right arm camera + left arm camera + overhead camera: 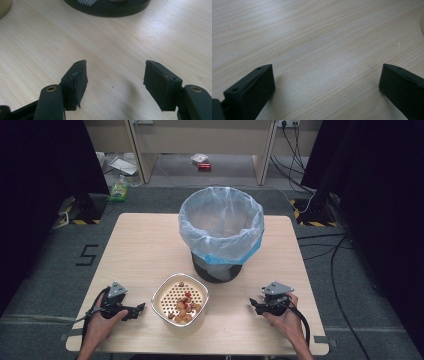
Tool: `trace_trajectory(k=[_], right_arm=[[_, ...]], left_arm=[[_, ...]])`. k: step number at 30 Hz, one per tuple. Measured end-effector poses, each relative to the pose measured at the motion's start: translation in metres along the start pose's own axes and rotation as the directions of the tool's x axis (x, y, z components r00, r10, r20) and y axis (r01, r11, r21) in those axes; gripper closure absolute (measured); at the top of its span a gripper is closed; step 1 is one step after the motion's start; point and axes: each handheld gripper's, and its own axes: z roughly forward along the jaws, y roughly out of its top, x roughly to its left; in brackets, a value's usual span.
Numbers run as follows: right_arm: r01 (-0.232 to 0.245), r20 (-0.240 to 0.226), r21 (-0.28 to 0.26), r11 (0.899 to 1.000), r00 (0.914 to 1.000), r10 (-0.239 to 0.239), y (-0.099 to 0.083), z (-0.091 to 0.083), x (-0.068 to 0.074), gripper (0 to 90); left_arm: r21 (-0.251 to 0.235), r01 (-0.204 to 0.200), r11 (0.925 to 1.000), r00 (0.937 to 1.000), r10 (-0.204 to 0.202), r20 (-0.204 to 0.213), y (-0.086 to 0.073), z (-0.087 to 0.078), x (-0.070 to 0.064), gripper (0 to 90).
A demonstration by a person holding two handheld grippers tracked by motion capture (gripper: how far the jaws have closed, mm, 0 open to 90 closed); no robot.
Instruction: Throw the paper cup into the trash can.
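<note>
Table (145,245) from high up holds a white bowl (180,301) of little red and tan bits, between the left gripper (140,309) and right gripper (254,304); a bin (221,234) stands behind. Left gripper view: jaws spread wide over bare wood. Right gripper view: jaws spread, holding nothing, bin base (107,7) ahead.

One pale wooden worktop (140,245) carries one black mesh bin with a translucent liner (221,227), one cream perforated bowl (180,299) and two black grippers.

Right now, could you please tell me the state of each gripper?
Left gripper: open, holding nothing, over the pale wooden table.
Right gripper: open, holding nothing.
</note>
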Motion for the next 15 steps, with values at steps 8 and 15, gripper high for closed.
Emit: trace_trajectory(k=[8, 15], right_arm=[[-0.048, -0.051, 0.042, 0.998, 0.9974, 0.051, -0.009, 0.007, -0.003, 31.9], [-0.044, -0.058, 0.009, 0.999, 0.9973, 0.044, -0.011, 0.012, 0.0, 21.2]], left_arm=[[0.0, 0.0, 1.0, 1.0, 0.0, 0.0, 0.0, 0.0, 0.0, 0.0], [0.0, 0.0, 1.0, 1.0, 0.0, 0.0, 0.0, 0.0, 0.0, 0.0]])
